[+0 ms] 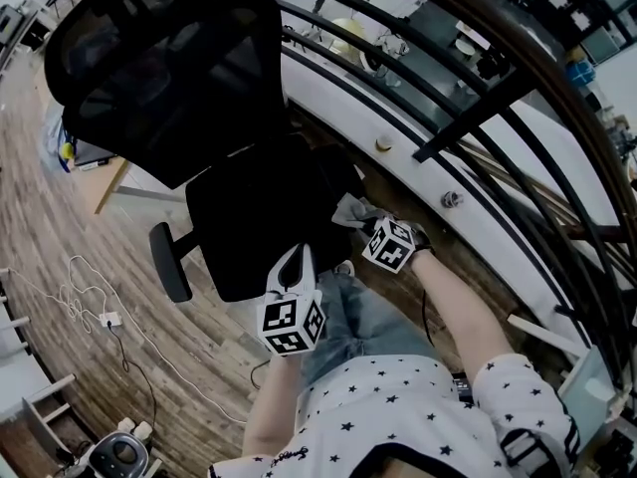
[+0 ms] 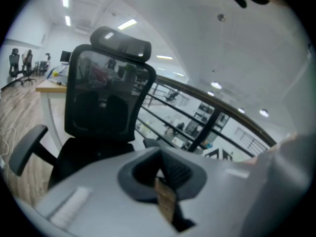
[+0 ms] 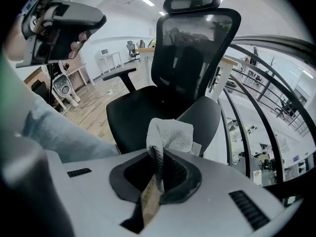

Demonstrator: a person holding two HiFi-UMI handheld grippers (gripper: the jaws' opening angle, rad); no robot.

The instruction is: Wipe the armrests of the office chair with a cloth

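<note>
we held a hand-held gripper in each hand over the black office chair point(image 1: 169, 78), which filled the upper left and centre of the head view. our right hand-held gripper point(image 1: 366, 225) sat just right of centre, its jaws pinching a pale cloth point(image 1: 348, 210). in the right gripper view the cloth point(image 3: 170, 135) stood up out of the clamped jaws of the right hand-held gripper point(image 3: 157, 168), in front of the near armrest point(image 3: 202, 113). we could not tell whether the cloth touched that pad. the other armrest point(image 1: 169, 262) stuck out at the left of the head view, well apart from the cloth. our left hand-held gripper point(image 1: 297, 259) hung low in the centre by the front edge of the seat point(image 1: 254, 217). in its own view the left hand-held gripper point(image 2: 160, 177) had its jaws pressed together with nothing between them. a dark railing point(image 1: 478, 108) curved across the upper right. a white cable point(image 1: 90, 297) trailed over the wooden floor point(image 1: 40, 197) at the lower left.
</note>
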